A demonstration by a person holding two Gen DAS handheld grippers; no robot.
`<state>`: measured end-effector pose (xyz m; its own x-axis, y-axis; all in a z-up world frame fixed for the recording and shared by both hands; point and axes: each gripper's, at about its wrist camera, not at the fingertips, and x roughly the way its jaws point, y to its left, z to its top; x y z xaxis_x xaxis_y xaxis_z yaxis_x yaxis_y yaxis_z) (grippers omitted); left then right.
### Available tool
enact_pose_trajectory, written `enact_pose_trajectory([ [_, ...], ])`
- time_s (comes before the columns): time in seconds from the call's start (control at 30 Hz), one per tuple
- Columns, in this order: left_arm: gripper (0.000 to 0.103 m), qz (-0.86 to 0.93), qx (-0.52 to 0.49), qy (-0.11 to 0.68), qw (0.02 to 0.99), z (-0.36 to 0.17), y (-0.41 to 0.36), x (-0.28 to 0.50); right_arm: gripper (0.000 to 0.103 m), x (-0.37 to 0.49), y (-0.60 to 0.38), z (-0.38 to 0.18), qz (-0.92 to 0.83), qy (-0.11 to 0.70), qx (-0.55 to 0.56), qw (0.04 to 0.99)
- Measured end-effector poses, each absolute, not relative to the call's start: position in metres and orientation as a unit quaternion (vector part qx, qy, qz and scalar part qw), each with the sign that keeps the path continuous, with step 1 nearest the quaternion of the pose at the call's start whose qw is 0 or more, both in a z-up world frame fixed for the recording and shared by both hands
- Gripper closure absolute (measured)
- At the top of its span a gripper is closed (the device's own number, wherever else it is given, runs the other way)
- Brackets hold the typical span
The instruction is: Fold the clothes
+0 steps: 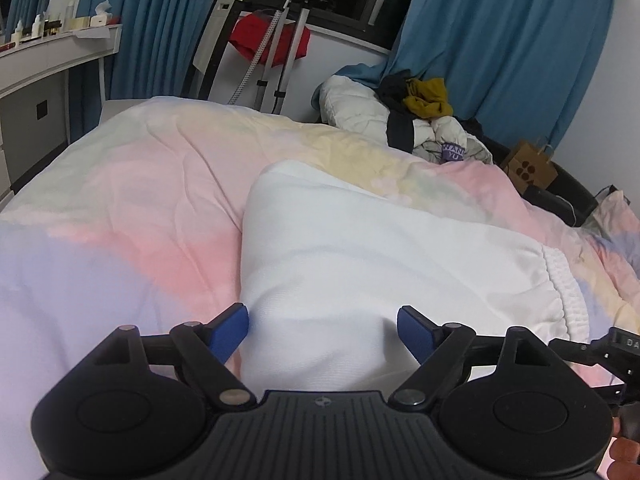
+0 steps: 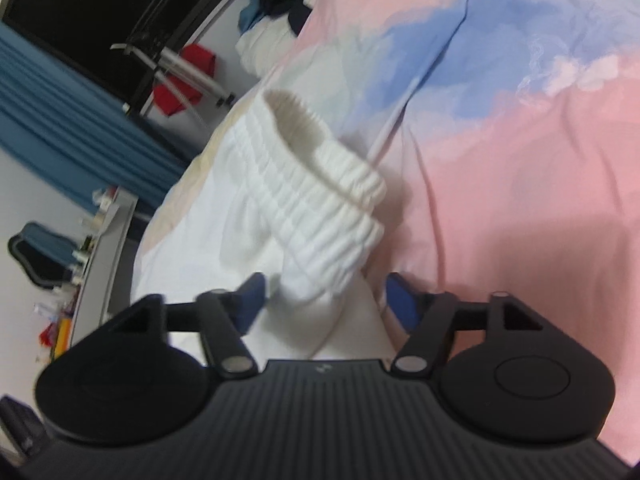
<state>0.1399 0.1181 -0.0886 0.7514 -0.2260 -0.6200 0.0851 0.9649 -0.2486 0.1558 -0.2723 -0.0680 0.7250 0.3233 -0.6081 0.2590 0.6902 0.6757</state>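
Observation:
White trousers [image 1: 360, 248] with a gathered elastic waistband [image 1: 564, 292] lie on the pastel bed cover [image 1: 140, 200]. In the left wrist view my left gripper [image 1: 324, 332] stands open, its blue pads [image 1: 234, 330] wide apart on either side of a raised white fold. In the right wrist view the waistband [image 2: 320, 208] curls upward and runs down between the blue fingers [image 2: 400, 298] of my right gripper [image 2: 324, 300], which is also open. This view is slightly blurred. The right gripper's edge shows at the right border of the left wrist view.
A heap of clothes [image 1: 420, 120] sits at the bed's far corner, beside a brown paper bag [image 1: 530, 166]. A garment steamer stand with a red cloth [image 1: 268, 40] is by the dark window. A white desk [image 1: 52, 56] with bottles runs along the left. Blue curtains [image 1: 500, 40] hang behind.

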Motion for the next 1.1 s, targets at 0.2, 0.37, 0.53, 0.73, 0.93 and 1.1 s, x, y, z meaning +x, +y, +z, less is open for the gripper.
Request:
enact_pose_trajectory([
  [0.2, 0.019, -0.08, -0.091, 0.353, 0.928, -0.097, 0.113, 0.144, 0.027, 0.166, -0.262, -0.083, 0.047, 0.396, 0.406, 0.822],
  [0.37, 0.018, -0.073, -0.095, 0.36, 0.925, -0.1, 0.117, 0.146, 0.026, 0.159, -0.264, -0.062, 0.093, 0.352, 0.436, 0.823],
  [0.53, 0.018, -0.069, -0.125, 0.371, 0.918, -0.104, 0.126, 0.147, 0.025, 0.155, -0.265, -0.045, 0.137, 0.314, 0.444, 0.828],
  [0.73, 0.015, -0.071, -0.145, 0.384, 0.909, -0.111, 0.131, 0.149, 0.026, 0.159, -0.272, -0.063, 0.109, 0.337, 0.479, 0.803],
  [0.93, 0.015, -0.063, -0.153, 0.384, 0.908, -0.114, 0.135, 0.15, 0.026, 0.153, -0.276, -0.043, 0.131, 0.323, 0.493, 0.797],
  [1.1, 0.014, -0.055, -0.15, 0.387, 0.908, -0.117, 0.132, 0.154, 0.026, 0.154, -0.271, -0.037, 0.138, 0.333, 0.475, 0.803],
])
